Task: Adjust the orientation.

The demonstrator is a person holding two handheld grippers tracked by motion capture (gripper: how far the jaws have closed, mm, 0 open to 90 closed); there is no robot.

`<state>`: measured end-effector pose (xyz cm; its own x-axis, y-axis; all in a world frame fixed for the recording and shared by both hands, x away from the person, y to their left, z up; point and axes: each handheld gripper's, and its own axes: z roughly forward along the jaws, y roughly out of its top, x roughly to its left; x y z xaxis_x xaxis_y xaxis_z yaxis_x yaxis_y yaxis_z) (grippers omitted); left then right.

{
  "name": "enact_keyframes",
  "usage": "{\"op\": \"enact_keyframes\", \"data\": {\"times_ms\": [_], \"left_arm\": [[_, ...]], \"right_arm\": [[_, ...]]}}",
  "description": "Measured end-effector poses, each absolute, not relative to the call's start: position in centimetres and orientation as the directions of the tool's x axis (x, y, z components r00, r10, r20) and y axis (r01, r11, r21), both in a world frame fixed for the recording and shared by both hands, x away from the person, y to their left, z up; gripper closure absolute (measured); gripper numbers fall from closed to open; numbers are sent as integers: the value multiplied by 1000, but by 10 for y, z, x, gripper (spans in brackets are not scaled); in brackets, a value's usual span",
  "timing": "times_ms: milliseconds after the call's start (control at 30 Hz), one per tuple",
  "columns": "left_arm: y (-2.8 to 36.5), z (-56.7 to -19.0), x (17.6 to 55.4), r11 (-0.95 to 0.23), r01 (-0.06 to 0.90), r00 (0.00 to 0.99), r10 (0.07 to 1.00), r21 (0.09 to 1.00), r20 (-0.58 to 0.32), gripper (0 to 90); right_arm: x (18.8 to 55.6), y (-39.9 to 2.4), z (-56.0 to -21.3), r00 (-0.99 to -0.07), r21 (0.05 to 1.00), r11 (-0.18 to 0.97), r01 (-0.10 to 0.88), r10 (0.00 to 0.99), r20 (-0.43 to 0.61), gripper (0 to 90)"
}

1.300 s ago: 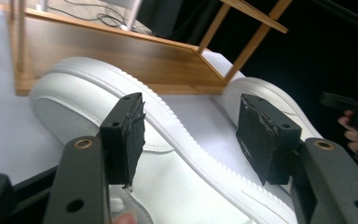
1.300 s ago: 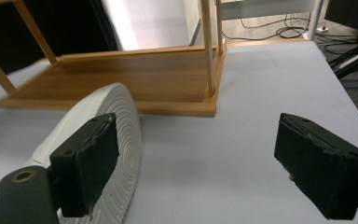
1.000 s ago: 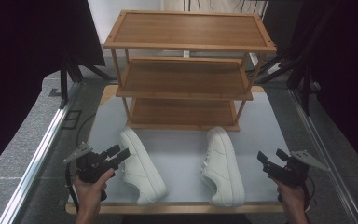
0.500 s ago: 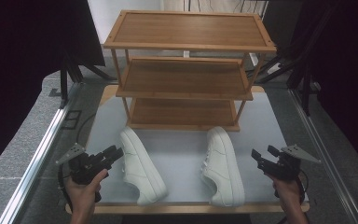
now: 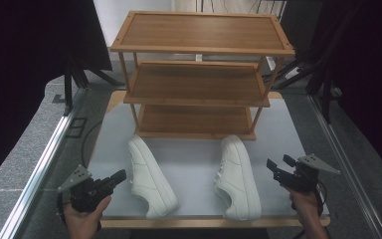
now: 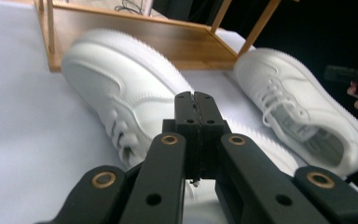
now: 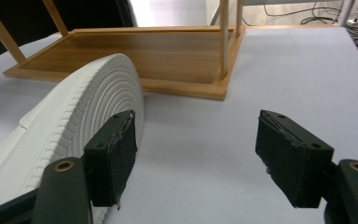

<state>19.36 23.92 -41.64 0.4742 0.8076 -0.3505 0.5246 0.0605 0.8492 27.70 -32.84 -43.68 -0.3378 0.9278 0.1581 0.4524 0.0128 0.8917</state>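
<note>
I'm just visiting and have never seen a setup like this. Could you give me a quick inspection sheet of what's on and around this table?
Surface: pale table with wooden front edge.
Job's things: left shoe and right shoe, both white, lying apart in front of a three-tier wooden rack; shelves bare.
Clutter: nothing seen.
Grippers: left gripper shut, holding nothing, beside the left shoe; right gripper open, holding nothing, beside the right shoe.
Cables: a black cable runs along the table's left side; more cables on the floor beyond.
Surroundings: grey floor, dark curtains, stand legs on both sides.
</note>
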Motion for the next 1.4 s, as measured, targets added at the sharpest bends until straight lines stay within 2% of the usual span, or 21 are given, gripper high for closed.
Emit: {"op": "enact_keyframes", "data": {"times_ms": [500, 867, 1167, 1400], "left_arm": [[243, -454, 173, 37, 614, 455, 800, 788, -392, 900], [218, -468, 163, 16, 667, 477, 760, 745, -442, 898], [208, -474, 166, -33, 692, 491, 754, 722, -436, 896], [201, -475, 179, -13, 708, 481, 742, 706, -468, 893]], "right_arm": [[270, -338, -438, -253, 886, -58, 460, 948, 194, 295], [267, -340, -441, -238, 881, -57, 469, 953, 188, 294], [268, -340, -441, -232, 878, -59, 475, 954, 190, 294], [270, -340, -441, -228, 876, -64, 478, 954, 194, 294]]}}
